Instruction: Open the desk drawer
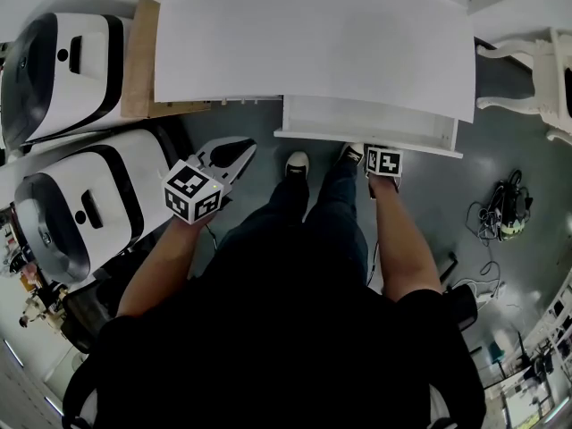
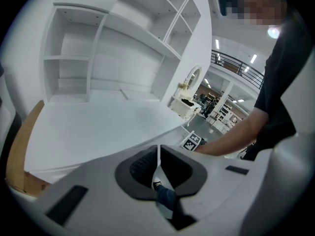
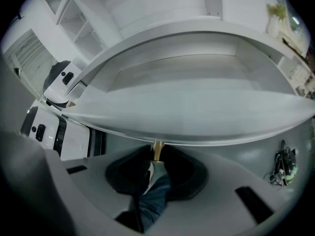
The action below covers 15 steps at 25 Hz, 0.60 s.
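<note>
The white desk (image 1: 313,43) has its drawer (image 1: 366,119) standing partly out from under the front edge. My right gripper (image 1: 381,150) is at the drawer's front, pointing steeply down. In the right gripper view its jaws (image 3: 156,162) are shut on the small brass knob (image 3: 157,150) that sticks out of the drawer front (image 3: 197,117). My left gripper (image 1: 243,150) hangs in the air left of the drawer, above the floor, touching nothing. Its pads (image 2: 147,163) meet with nothing between them, and the desk top (image 2: 98,127) lies ahead of it.
Two large white-and-black machines (image 1: 63,61) (image 1: 80,204) stand at the left, beside a wooden panel (image 1: 138,61). A white chair (image 1: 545,70) is at the right and a tangle of cables (image 1: 505,208) lies on the grey floor. The person's shoes (image 1: 297,164) are just below the drawer.
</note>
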{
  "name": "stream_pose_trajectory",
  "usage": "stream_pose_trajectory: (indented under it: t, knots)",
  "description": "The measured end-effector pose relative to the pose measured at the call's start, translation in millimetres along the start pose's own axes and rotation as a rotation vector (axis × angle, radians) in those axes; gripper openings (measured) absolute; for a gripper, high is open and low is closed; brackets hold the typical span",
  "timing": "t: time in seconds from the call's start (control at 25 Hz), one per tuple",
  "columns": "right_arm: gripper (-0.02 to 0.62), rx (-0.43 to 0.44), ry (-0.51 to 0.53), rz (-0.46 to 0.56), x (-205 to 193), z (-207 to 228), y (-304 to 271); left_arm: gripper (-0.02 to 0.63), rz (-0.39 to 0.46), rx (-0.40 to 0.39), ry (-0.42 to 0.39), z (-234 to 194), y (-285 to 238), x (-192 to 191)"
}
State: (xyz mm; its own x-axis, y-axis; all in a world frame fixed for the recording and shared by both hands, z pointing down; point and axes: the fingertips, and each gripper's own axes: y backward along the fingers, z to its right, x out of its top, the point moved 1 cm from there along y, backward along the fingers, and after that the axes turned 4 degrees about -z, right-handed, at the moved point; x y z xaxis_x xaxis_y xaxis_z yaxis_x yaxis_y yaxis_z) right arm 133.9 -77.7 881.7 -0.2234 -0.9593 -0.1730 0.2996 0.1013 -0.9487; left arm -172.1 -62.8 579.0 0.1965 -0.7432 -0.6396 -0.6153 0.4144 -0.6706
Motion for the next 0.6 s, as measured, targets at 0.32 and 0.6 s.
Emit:
stream_pose_trajectory:
  t: [0.32, 0.6]
  knots:
    - [0.087, 0.003, -0.007, -0.025, -38, -6, 4, 0.026, -0.001, -0.017, -0.021, 10, 1, -3]
    - [0.086, 0.002, -0.011, -0.046, -73, -14, 8, 0.026, -0.015, -0.038, -0.048, 19, 2, -6]
